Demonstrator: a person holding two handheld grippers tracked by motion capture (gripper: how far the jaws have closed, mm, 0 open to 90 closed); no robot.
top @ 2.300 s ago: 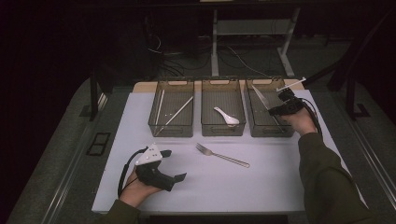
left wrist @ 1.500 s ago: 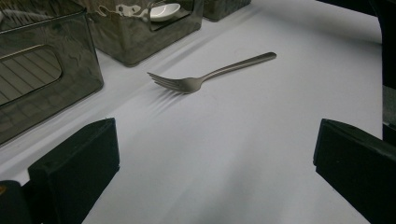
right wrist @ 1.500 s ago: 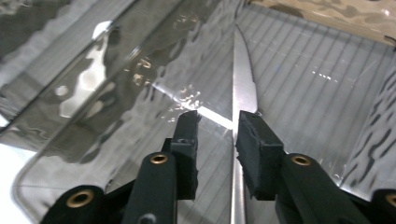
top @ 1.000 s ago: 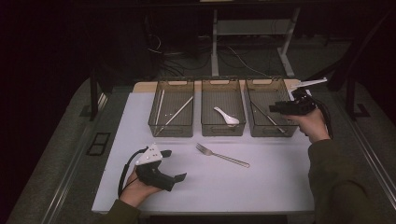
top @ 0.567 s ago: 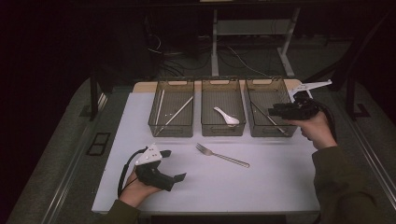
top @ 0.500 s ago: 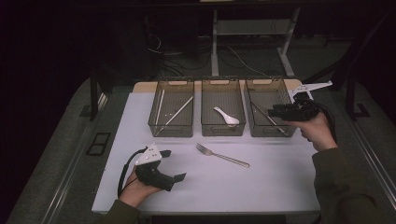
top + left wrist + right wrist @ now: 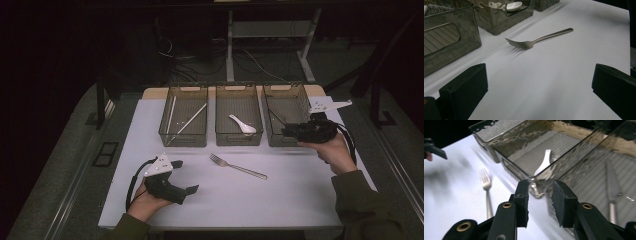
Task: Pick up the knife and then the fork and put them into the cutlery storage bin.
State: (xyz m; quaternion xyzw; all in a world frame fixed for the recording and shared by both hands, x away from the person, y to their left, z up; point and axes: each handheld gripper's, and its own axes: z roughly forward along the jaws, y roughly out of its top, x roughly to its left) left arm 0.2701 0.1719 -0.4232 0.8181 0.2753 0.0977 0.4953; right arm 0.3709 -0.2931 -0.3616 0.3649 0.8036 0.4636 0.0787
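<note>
**Right gripper pulls back from the bin**

Since the earlier frame, the right gripper [image 7: 291, 131] has slid from over the right bin [image 7: 283, 109] toward its near edge, its jaws closing to a narrow, empty gap. At eight o'clock from it, the fork [image 7: 237, 166] lies on the table [image 7: 300, 195]. At the fork's seven o'clock, the left gripper [image 7: 191, 190] rests with jaws wide.

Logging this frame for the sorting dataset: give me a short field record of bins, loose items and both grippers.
left bin: chopsticks inside
middle bin: white spoon inside
right bin: knife inside
fork: loose on the white table, in front of the middle bin, tines toward the bins
left gripper: resting on the table, jaws wide open, empty, facing the fork
right gripper: beside the right bin's front corner, jaws just been closing, a gap left, nothing between them
</note>
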